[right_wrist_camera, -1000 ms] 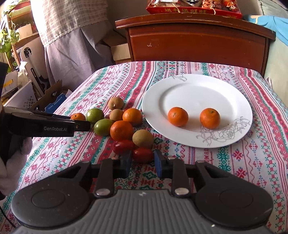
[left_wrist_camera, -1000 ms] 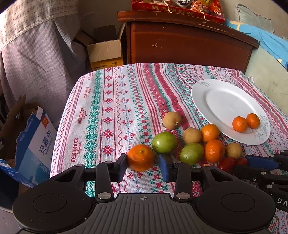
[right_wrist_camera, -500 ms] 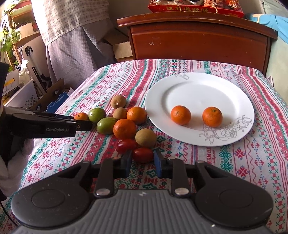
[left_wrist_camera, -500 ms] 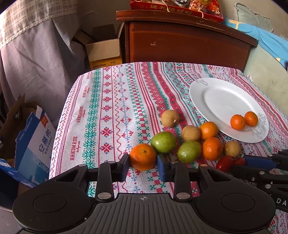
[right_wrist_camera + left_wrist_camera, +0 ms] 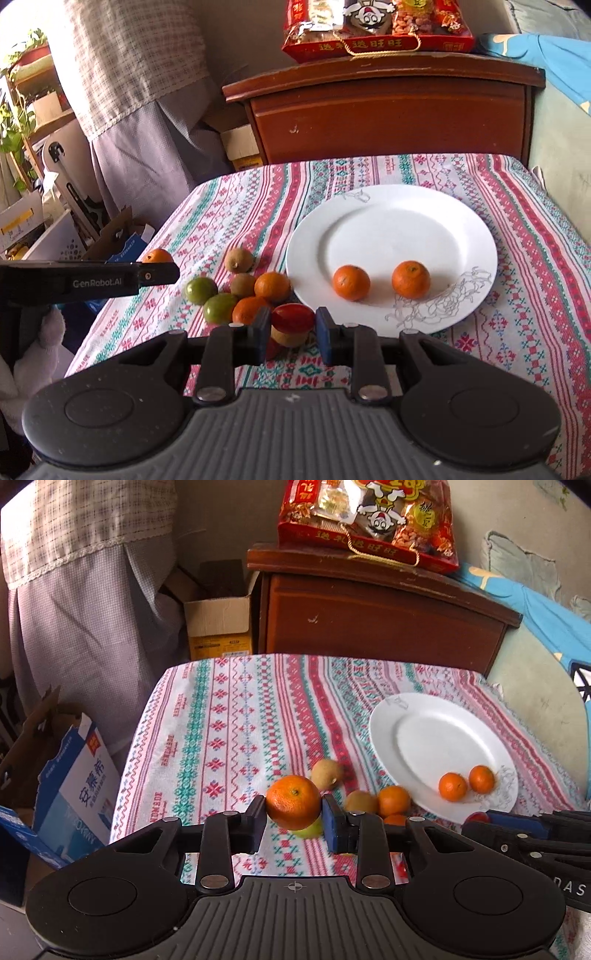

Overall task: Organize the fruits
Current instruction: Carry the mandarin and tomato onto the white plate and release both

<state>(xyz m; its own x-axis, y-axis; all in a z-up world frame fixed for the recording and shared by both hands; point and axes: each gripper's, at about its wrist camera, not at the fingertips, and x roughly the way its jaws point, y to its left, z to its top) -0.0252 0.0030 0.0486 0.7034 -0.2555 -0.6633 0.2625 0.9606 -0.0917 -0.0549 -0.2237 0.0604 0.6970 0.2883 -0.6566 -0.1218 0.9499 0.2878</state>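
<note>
- Fruits: a loose pile lies on the patterned tablecloth (image 5: pixel 535 266) just off the near-left rim of the white plate (image 5: pixel 399 221): two green fruits (image 5: pixel 201 290), brown kiwis (image 5: pixel 239 259) and oranges (image 5: pixel 272 286), touching one another.
- Two small oranges (image 5: pixel 351 282) sit side by side, slightly apart, on the plate's near part.
- The left gripper (image 5: pixel 293 810) is clamped on a large orange (image 5: pixel 293 806), held clear above the cloth near its front edge, left of the pile.
- The right gripper (image 5: pixel 291 325) pinches a red tomato (image 5: pixel 292 317) between its blue pads, raised above the pile's near end, close to the plate's near-left rim.
- A wooden cabinet (image 5: pixel 388 114) stands behind the table's far edge with a red gift bag (image 5: pixel 376 29) on top.
</note>
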